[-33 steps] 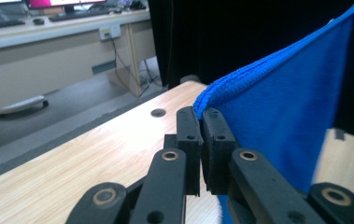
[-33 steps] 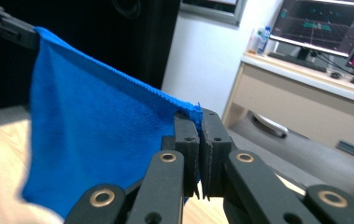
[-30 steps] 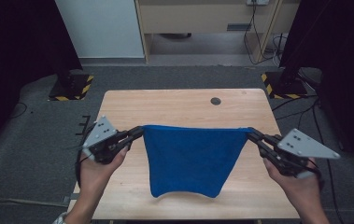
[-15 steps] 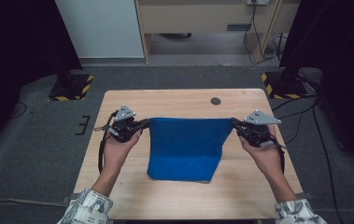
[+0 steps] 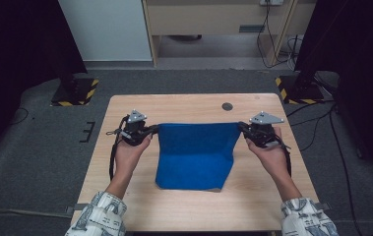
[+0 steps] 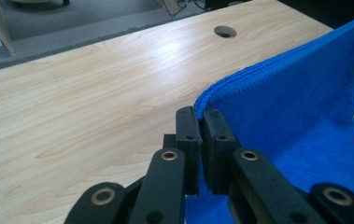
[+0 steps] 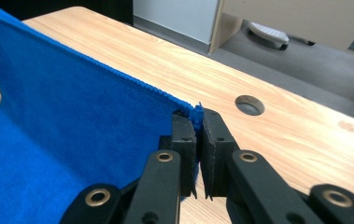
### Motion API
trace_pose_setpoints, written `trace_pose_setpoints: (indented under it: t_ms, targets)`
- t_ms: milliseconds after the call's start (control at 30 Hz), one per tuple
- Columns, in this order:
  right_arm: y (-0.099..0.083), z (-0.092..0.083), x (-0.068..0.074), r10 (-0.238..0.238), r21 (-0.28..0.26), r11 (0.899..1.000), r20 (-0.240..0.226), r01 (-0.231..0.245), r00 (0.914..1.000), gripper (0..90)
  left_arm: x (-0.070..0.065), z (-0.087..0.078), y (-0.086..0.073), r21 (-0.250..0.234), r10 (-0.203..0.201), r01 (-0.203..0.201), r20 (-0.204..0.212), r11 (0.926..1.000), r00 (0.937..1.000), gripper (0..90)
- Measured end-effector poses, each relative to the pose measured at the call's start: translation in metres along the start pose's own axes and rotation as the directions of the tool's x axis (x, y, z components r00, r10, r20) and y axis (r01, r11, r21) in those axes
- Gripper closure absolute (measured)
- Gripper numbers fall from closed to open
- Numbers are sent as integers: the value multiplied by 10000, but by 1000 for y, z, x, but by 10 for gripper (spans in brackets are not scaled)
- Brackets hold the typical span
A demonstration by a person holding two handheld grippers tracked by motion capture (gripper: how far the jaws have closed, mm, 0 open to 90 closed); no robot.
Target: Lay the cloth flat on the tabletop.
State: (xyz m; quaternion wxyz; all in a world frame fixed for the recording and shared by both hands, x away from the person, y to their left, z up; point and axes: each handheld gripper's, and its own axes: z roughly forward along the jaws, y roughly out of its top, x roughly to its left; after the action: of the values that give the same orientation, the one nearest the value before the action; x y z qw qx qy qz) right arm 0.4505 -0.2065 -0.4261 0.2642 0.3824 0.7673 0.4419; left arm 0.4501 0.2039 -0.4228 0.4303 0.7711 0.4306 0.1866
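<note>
A: Left black two-jaw gripper (image 5: 150, 131)?

B: Clamped on the near-left corner of the bright blue terry-cloth towel (image 5: 196, 155). In the left gripper view (image 6: 201, 122), jaws pressed together on the stitched hem, cloth pinched between the pads.

A: Right black two-jaw gripper (image 5: 244, 130)?

B: Same on the opposite corner. In the right gripper view (image 7: 199, 122), jaws closed tight on the frayed tip of the blue edge.

A: Position of the towel?

B: Middle of the light wooden table top (image 5: 125, 196), strung taut between both grippers along its far edge. Upper part raised like a low wall, lower part spread flat on the wood toward the person, one near corner curled up a little at the right.

A: Hands?

B: Left hand (image 5: 127, 153) and right hand (image 5: 271, 156) wrapped round the gripper bodies, patterned sleeves at the bottom of the high view, black cables looped past both wrists.

A: Anything else on the table?

B: Round dark cable hole (image 5: 227, 106) past the towel's far edge, well apart from the cloth; visible too in the left gripper view (image 6: 225, 31) and the right gripper view (image 7: 250, 105).
</note>
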Motion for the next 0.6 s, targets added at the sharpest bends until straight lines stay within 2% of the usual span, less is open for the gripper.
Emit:
trace_pose_setpoints:
  t_ms: [300, 467, 600]
  targets:
    - [2, 19, 1, 177, 134, 9998, -59, -176, 9998, 857, 12, 7, -6, 88, -306, 308, -179, 9995, 9994, 862]
    - [2, 31, -1, 217, 357, 9991, -38, -215, 9998, 856, 19, 19, -7, 235, -419, 426, -278, 9988, 9987, 862]
    - [0, 46, -4, 435, 641, 9970, 76, -439, 9990, 845, 25, 30, -8, 259, -626, 637, -417, 9976, 9972, 845]
